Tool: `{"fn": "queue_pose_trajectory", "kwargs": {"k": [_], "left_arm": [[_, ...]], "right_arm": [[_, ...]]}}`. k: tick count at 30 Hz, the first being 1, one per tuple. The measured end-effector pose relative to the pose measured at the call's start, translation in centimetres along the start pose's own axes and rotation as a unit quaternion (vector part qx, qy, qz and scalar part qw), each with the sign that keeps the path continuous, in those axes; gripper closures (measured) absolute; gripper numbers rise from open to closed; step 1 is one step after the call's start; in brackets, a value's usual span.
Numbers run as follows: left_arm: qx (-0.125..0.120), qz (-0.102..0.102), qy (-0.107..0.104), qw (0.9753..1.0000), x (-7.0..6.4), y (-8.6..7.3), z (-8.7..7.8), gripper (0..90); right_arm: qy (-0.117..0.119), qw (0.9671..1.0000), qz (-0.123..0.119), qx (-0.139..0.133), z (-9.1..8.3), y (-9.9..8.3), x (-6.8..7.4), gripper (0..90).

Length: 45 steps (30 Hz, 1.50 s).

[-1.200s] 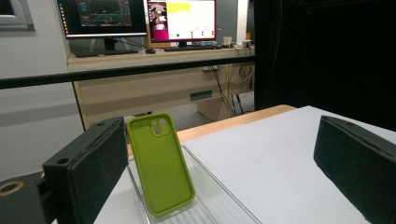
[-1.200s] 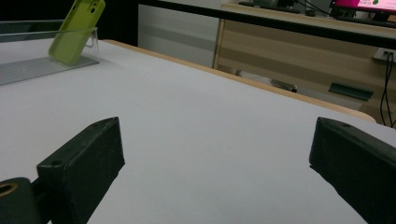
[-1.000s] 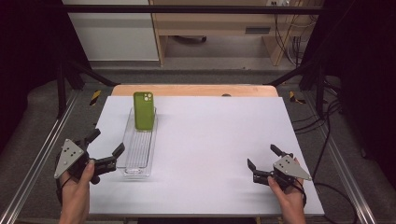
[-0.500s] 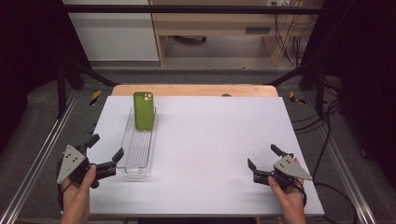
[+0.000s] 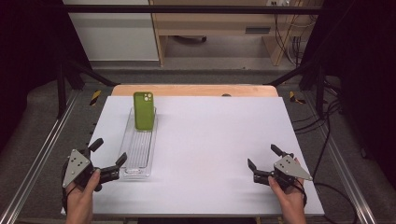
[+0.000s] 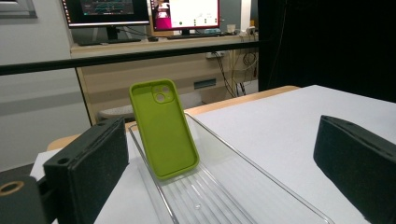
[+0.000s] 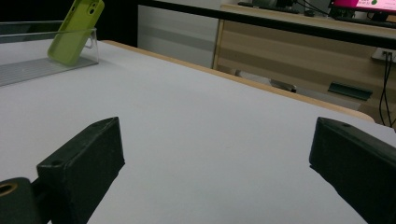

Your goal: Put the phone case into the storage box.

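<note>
place: lab | signs: monitors (image 6: 144,11) on desk, metal-framed white table (image 5: 210,140), cable bundles (image 5: 285,28)

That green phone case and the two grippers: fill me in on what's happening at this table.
A person holds a gripper in each hand at a white table. The green phone case stands tilted, leaning at the far end of a clear plastic tray. The left gripper sits open beside the tray's near end, pointed along the tray toward the case and touching nothing. The right gripper rests open on the far side of the table, holding nothing.
</note>
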<state>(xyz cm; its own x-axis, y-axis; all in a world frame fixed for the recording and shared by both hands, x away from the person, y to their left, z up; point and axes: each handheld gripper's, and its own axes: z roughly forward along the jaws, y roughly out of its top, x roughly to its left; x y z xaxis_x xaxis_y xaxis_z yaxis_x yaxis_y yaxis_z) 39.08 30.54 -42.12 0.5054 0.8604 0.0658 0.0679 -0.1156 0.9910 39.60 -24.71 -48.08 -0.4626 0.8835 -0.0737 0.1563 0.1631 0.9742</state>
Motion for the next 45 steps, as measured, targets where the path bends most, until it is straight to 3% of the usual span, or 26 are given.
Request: {"fn": "queue_pose_trajectory", "kwargs": {"k": [17,24,34,40,45], "left_arm": [[0.007,0.003,-0.009,0.9999,-0.1,-1.6,-0.1,2.5],[0.001,0.006,-0.003,1.0,0.5,-2.4,-0.1,2.6],[-0.002,-0.005,-0.001,1.0,1.3,-3.8,-0.5,2.5],[-0.005,-0.002,-0.014,0.9999,0.9,-4.3,-0.5,2.4],[-0.007,0.003,-0.021,0.9997,-0.2,-3.9,-0.2,1.7]], "right_arm": [[0.001,1.0,0.0,0.001,0.0,0.0,0.0,3.4],[0.001,1.0,-0.001,0.001,0.0,0.0,0.0,3.3],[0.001,1.0,-0.003,0.002,0.1,0.0,0.1,3.3],[0.001,1.0,-0.004,0.003,0.1,-0.1,0.1,3.3],[0.0,1.0,-0.006,0.006,0.1,-0.1,0.1,3.3]]}}
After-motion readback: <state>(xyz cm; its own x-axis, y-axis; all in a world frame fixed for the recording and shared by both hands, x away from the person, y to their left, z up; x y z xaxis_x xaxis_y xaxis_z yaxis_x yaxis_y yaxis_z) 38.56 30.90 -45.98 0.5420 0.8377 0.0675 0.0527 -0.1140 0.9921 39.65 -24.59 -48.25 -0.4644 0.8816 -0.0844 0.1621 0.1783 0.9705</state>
